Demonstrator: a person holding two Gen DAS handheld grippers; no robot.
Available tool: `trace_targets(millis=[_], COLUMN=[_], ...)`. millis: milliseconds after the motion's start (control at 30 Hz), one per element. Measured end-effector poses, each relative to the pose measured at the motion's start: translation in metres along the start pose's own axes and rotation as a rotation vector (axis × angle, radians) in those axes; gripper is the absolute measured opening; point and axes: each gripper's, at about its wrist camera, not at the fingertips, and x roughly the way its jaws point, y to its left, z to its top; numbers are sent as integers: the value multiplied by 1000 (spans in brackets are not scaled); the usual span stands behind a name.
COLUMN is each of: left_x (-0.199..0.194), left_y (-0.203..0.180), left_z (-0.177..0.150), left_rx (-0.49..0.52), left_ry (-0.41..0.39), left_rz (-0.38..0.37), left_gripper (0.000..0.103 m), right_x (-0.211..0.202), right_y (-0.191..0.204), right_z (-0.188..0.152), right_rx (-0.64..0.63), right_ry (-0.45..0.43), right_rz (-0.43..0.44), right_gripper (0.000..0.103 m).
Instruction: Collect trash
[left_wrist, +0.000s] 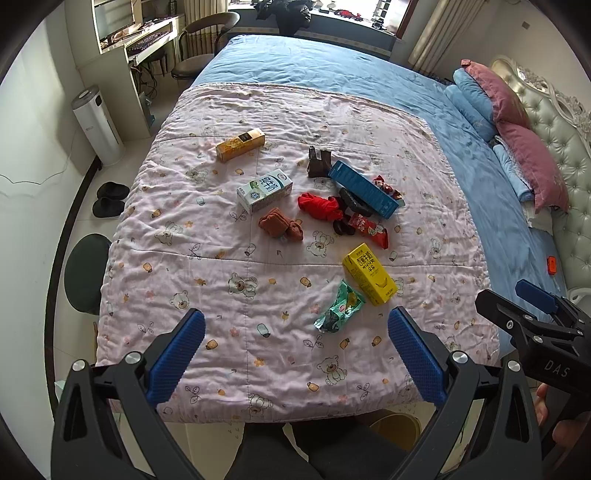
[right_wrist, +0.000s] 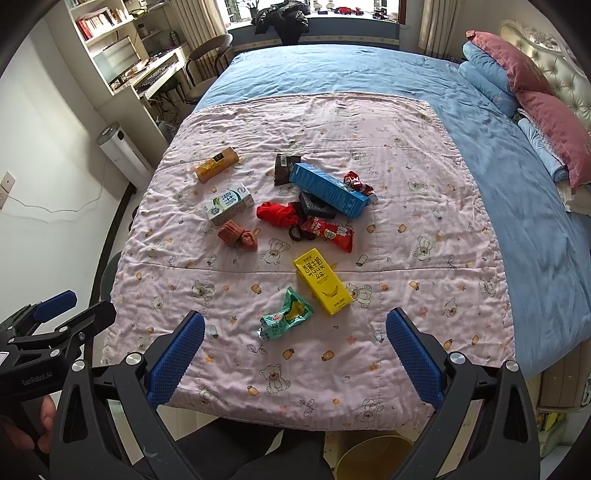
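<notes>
Trash lies on a pink bear-print quilt (left_wrist: 221, 295): a green wrapper (left_wrist: 338, 310) (right_wrist: 286, 315), a yellow banana milk carton (left_wrist: 369, 275) (right_wrist: 323, 282), a red snack wrapper (left_wrist: 367, 229) (right_wrist: 328, 232), a blue box (left_wrist: 364, 190) (right_wrist: 328, 190), a white milk carton (left_wrist: 264, 190) (right_wrist: 229, 203), an orange box (left_wrist: 240, 144) (right_wrist: 217, 164) and a brown wrapper (left_wrist: 317, 162) (right_wrist: 282, 168). Red cloth (left_wrist: 319, 206) and brown socks (left_wrist: 280, 225) lie among them. My left gripper (left_wrist: 295, 354) is open and empty above the quilt's near edge. My right gripper (right_wrist: 295, 354) is open and empty too.
A yellow bin (right_wrist: 373, 458) (left_wrist: 395, 424) stands on the floor below the bed's near edge. A blue sheet (left_wrist: 480, 166), pillows (left_wrist: 517, 122) and a padded headboard lie to the right. A desk, chairs, a white air purifier (left_wrist: 98, 125) and black slippers (left_wrist: 109, 199) are on the left.
</notes>
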Motion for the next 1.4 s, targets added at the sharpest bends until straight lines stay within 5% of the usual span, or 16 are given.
trace_targets(millis=[933,1400], left_x=[8,66], left_y=[-7,-7], left_z=[-17,6], left_rx=[7,41], left_ry=[26,109], left_rz=[-7,16], left_gripper=[99,99], right_x=[5,49], right_y=[0,-19], right_z=[-4,4], right_rx=[1,0], right_ry=[9,54], right_rz=[2,-13], right_gripper=[95,95])
